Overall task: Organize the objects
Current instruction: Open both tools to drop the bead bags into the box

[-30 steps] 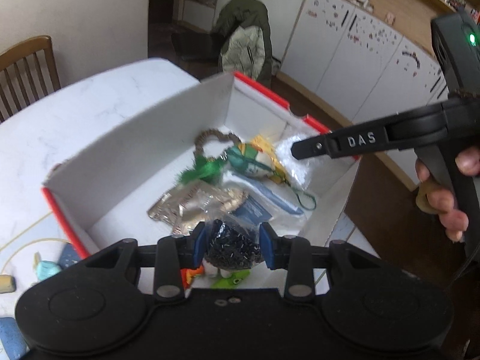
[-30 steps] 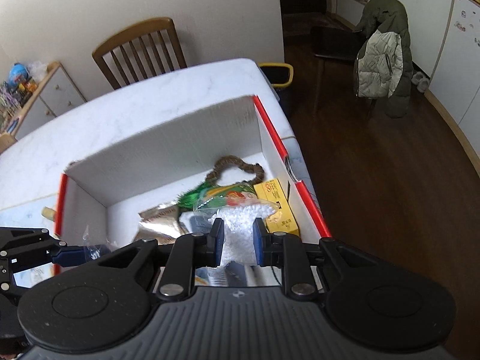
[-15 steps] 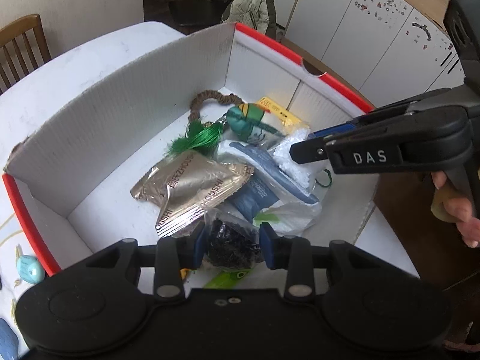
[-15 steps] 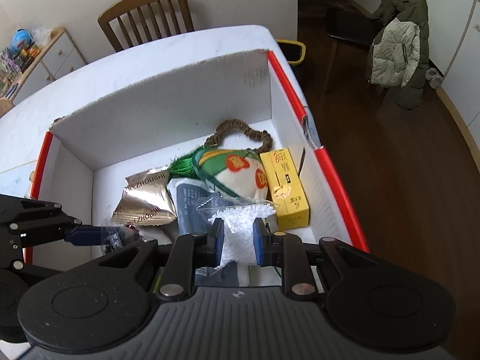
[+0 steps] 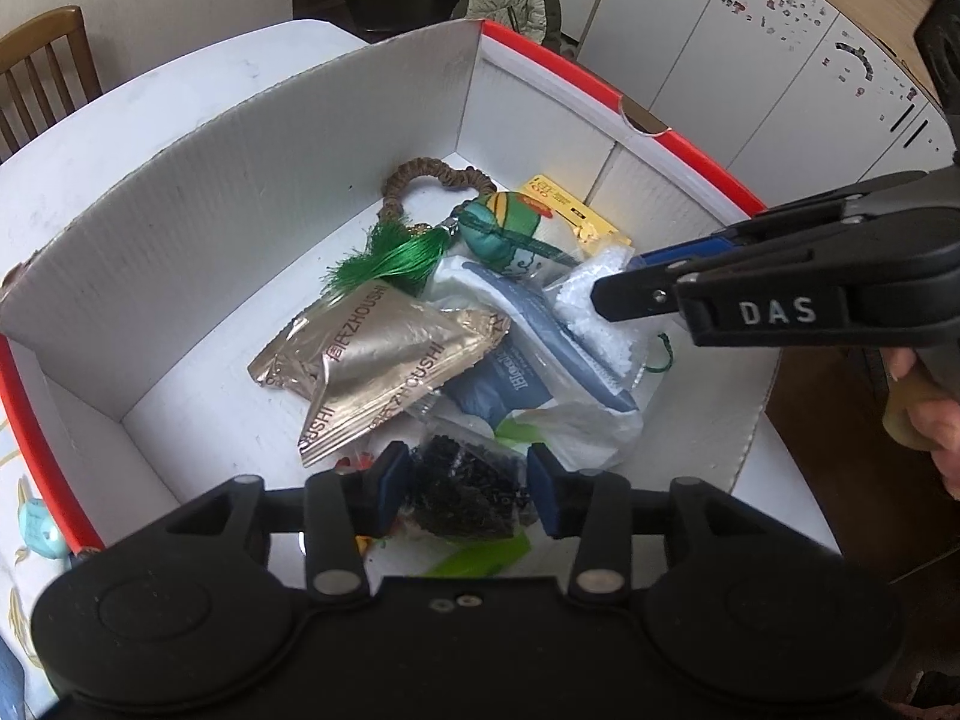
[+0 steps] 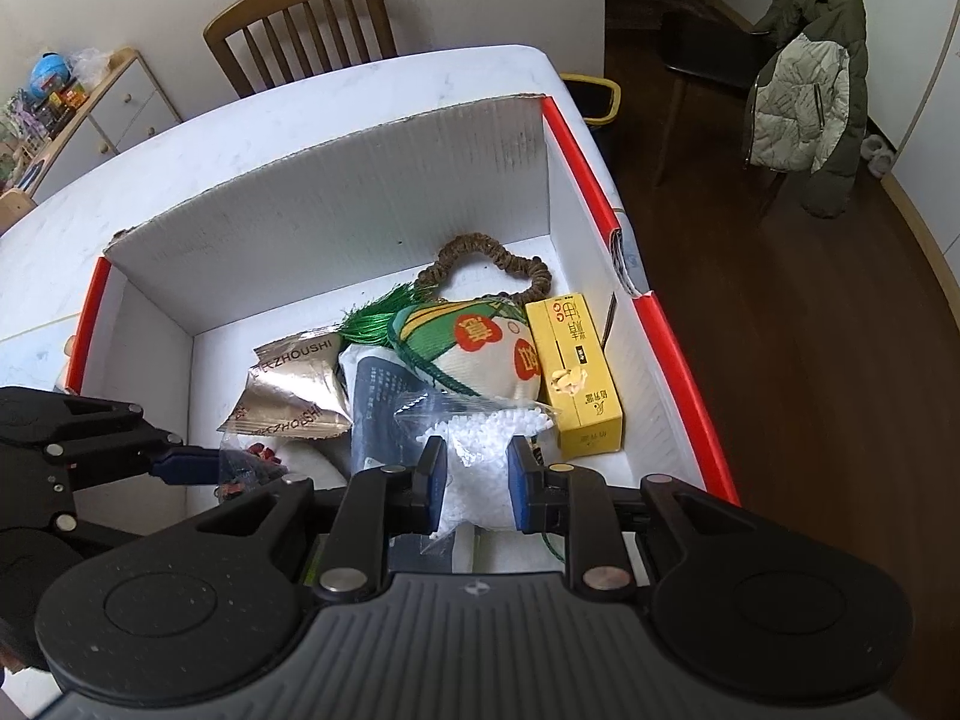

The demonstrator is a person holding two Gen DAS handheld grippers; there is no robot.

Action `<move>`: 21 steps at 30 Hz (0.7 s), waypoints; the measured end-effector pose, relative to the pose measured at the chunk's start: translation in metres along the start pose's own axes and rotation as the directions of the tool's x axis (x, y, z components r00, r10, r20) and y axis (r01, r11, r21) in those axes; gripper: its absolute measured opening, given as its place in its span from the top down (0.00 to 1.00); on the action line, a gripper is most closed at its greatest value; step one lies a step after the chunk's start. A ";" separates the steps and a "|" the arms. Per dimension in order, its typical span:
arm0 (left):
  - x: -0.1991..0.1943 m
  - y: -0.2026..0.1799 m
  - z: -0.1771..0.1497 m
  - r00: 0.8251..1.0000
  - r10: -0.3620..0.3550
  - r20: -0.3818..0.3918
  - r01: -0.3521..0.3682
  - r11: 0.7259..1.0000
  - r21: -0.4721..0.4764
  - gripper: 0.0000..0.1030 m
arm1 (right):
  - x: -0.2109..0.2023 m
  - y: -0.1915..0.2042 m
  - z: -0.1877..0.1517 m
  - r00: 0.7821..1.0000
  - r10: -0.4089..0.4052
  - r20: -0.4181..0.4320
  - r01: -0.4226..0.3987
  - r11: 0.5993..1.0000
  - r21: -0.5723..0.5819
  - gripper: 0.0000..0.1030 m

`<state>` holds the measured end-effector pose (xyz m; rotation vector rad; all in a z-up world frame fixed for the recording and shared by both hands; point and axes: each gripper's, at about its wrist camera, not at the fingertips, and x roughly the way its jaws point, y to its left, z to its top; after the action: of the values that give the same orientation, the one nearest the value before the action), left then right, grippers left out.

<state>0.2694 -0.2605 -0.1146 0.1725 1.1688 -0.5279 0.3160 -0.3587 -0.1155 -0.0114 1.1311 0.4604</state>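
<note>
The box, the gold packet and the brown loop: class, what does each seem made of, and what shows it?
Box: corrugated board or plastic, matte white; fine ribs line its walls.
Gold packet: probably metallised foil film; shiny and sharply creased.
Brown loop: possibly braided cord or fabric; bumpy, dull surface.

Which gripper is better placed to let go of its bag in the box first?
Either could. The right gripper holds the bag of white beads over the pile beside the yellow box. The left gripper holds the bag of black beads at the box's near edge. I'd pick the right.
</note>
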 end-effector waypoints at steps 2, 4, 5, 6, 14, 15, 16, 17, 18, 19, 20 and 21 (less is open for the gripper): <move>0.000 0.002 -0.001 1.000 0.009 0.002 -0.009 1.000 -0.010 0.50 | -0.002 0.001 -0.001 1.000 -0.001 0.003 0.001 1.000 -0.003 0.80; -0.002 0.005 -0.002 1.000 0.015 0.006 -0.014 1.000 -0.021 0.46 | -0.005 0.001 -0.002 1.000 0.001 0.006 -0.001 1.000 -0.001 0.79; -0.003 0.006 -0.002 1.000 0.015 0.010 -0.015 1.000 -0.025 0.42 | -0.006 0.001 -0.002 1.000 -0.001 0.009 0.001 1.000 0.000 0.79; -0.004 0.006 -0.003 1.000 0.015 0.016 -0.015 0.999 -0.029 0.38 | -0.008 0.001 -0.003 1.000 -0.003 0.012 0.003 1.000 -0.001 0.78; -0.019 0.006 -0.005 0.998 0.005 0.067 -0.004 1.000 -0.025 0.31 | -0.023 0.009 -0.004 0.999 0.007 0.038 -0.007 1.000 -0.018 0.74; -0.022 0.006 -0.005 0.997 0.007 0.072 -0.005 1.000 -0.024 0.30 | -0.025 0.010 -0.005 0.999 0.009 0.039 -0.008 1.000 -0.022 0.74; -0.025 0.006 -0.005 0.997 0.008 0.079 -0.006 1.000 -0.023 0.30 | -0.027 0.012 -0.005 0.999 0.011 0.041 -0.010 1.000 -0.025 0.73; -0.028 0.006 -0.006 0.996 0.007 0.087 -0.005 1.000 -0.022 0.28 | -0.029 0.015 -0.005 0.999 0.014 0.043 -0.013 0.999 -0.030 0.73; -0.032 0.006 -0.007 0.995 0.007 0.095 -0.005 1.000 -0.018 0.28 | -0.031 0.017 -0.005 0.999 0.018 0.045 -0.016 0.999 -0.036 0.72; -0.036 0.007 -0.008 0.994 0.009 0.105 -0.007 1.000 -0.015 0.27 | -0.033 0.020 -0.006 0.999 0.020 0.049 -0.018 0.999 -0.042 0.72; -0.039 0.007 -0.008 0.993 0.012 0.114 -0.010 1.000 -0.013 0.25 | -0.036 0.023 -0.006 0.998 0.020 0.053 -0.018 0.999 -0.046 0.72; -0.042 0.006 -0.009 0.992 0.013 0.123 -0.012 1.000 -0.012 0.24 | -0.038 0.025 -0.007 0.998 0.024 0.058 -0.021 0.999 -0.048 0.72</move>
<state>0.2530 -0.2388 -0.0808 0.1359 1.0494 -0.5138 0.2883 -0.3503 -0.0799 -0.0268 1.0638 0.5046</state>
